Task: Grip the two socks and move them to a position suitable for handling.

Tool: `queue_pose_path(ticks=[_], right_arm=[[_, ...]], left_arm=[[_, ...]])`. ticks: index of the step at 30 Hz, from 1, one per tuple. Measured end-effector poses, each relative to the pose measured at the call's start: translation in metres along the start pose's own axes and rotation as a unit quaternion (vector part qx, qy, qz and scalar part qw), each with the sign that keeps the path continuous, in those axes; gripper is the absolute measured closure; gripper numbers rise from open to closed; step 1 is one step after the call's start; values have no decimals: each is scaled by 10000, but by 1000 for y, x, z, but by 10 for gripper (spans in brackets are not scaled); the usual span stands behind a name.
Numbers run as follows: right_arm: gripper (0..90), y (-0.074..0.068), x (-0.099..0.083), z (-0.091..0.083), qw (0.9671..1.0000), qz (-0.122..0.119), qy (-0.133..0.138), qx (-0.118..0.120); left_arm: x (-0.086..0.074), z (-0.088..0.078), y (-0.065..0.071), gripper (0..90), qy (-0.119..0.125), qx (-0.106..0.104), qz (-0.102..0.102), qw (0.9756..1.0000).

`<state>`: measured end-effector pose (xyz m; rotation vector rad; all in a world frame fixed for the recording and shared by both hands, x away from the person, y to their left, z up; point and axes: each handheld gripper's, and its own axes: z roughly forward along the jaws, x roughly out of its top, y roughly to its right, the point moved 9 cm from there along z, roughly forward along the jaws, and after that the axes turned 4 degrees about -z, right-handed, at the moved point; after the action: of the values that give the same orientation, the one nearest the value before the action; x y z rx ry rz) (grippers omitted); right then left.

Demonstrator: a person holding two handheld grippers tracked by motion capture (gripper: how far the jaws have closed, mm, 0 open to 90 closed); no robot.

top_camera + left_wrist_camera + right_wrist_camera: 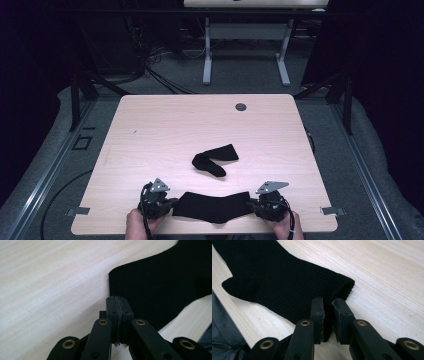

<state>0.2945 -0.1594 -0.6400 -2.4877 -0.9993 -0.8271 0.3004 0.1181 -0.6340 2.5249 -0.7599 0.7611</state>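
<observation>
A flat black ribbed sock [214, 206] lies along the table's [165, 125] near edge. The left gripper [170, 204], jaws pressed tight, pinches one end; the right gripper [251, 204] pinches its cuff. Farther back lies a folded black sock [214, 159]. No writing shows.

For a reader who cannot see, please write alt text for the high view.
Two hand-held grippers, left and right, hold the ends of a flat black sock at the near edge of a light wooden table. A second, folded black sock lies just beyond it.
</observation>
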Motion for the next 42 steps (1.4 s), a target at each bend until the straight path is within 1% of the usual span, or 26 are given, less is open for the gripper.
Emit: queue_pose_path(ticks=[5,6,7,8,9,10,11,12,13,14,15,16,17,18,19,20,21,23,24,27,28,33,34,39,40,42], right_arm=[[774,-2,-1,-1,10000,8,20,66],[701,-2,0,-1,9999,71,52,100],[701,-2,0,-1,9999,71,52,100],[649,-2,0,-1,9999,88,40,114],[567,-2,1,-2,9998,42,106,180],[522,-3,4,-5,9992,70,266,275],[505,-2,6,-8,9987,87,385,320],[457,3,10,-14,9985,87,470,251],[446,5,12,-17,9982,101,537,253],[446,5,12,-17,9982,101,537,253],[426,8,14,-18,9981,132,559,217],[367,15,17,-23,9979,174,589,200],[367,15,17,-23,9979,174,589,200],[350,18,17,-25,9979,168,599,153],[315,22,19,-27,9977,189,640,132],[274,25,20,-28,9972,269,693,124],[253,29,21,-29,9972,314,669,95],[205,35,23,-30,9968,357,718,23],[174,41,25,-30,9972,326,663,-78],[160,44,30,-29,9966,324,742,-125],[158,46,32,-29,9969,306,716,-138],[161,55,42,-23,9966,350,732,-165],[165,57,46,-21,9972,305,670,-165],[170,61,56,-13,9972,286,670,-145],[171,62,57,-12,9974,300,635,-151],[174,63,60,-10,9974,297,640,-143]], left_arm=[[-2,-4,2,886,50,-93,-35,9999],[-2,-4,1,772,78,-72,-103,9999],[-1,-5,0,772,99,-54,-95,9999],[0,-6,-2,704,170,-31,-151,9997],[2,-9,-4,604,241,-6,-197,9995],[4,-12,-6,528,307,22,-260,9992],[7,-16,-8,457,396,72,-285,9988],[14,-23,-13,371,546,139,-326,9979],[19,-25,-15,349,582,172,-306,9977],[19,-25,-15,325,582,172,-306,9977],[23,-27,-16,325,599,200,-307,9975],[32,-29,-18,291,635,236,-250,9974],[32,-29,-18,281,635,236,-250,9974],[38,-30,-20,281,648,269,-166,9974],[42,-29,-20,263,667,271,-163,9973],[47,-29,-20,250,677,280,-140,9972],[52,-28,-20,242,675,267,-103,9973],[63,-24,-21,220,715,258,-69,9971],[66,-23,-21,206,719,264,-57,9970],[79,-17,-24,195,724,257,-44,9970],[82,-15,-26,193,698,256,-38,9972],[95,-3,-32,175,637,170,-152,9977],[98,1,-33,174,645,159,-183,9976],[103,9,-36,175,566,148,-255,9980],[105,14,-36,176,534,168,-238,9981],[106,16,-35,178,495,169,-228,9984]])
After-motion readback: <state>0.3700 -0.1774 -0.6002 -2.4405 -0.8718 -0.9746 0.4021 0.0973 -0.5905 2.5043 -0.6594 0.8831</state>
